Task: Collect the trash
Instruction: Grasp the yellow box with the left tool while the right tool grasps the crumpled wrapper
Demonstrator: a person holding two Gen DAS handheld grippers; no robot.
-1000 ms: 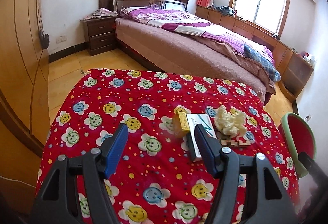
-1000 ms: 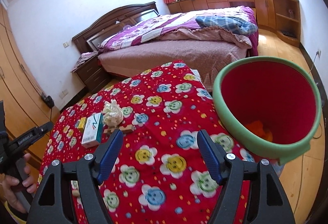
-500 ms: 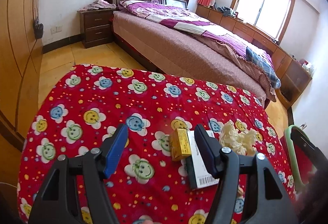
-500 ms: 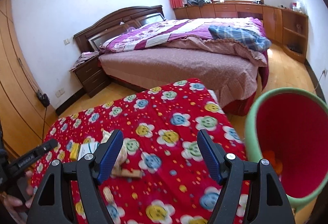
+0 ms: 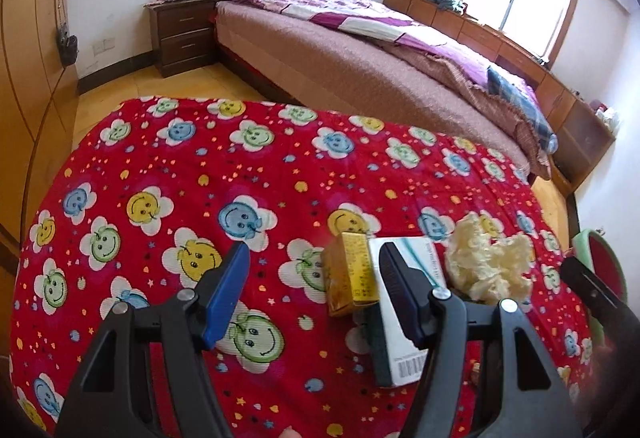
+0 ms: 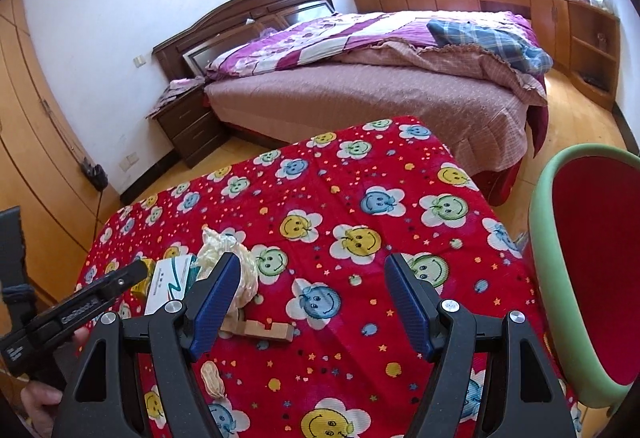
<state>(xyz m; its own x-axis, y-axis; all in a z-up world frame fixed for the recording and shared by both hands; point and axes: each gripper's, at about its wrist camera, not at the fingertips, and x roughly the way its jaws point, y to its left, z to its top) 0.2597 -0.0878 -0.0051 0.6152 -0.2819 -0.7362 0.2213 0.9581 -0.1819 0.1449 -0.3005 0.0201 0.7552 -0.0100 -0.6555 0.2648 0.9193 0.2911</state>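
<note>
- On the red flowered cloth [image 5: 168, 173] at the left, the left gripper [image 5: 314, 296] stood wide with nothing between its blue pads, its right pad over the white box [image 5: 396, 354]
- Just beside that box lay the yellow box [image 5: 352, 278], then the crumpled paper wad [image 5: 488, 266], all uncollected
- Nearer the middle, the wooden piece [image 6: 256, 328] and a peanut shell [image 6: 212, 378] also lay loose
- The right gripper [image 6: 310, 304] hung wide and empty over the cloth
- At the far right the green-rimmed bin [image 6: 548, 278] waited off the table edge; its contents could not be told, so most of the collecting seemed left
</note>
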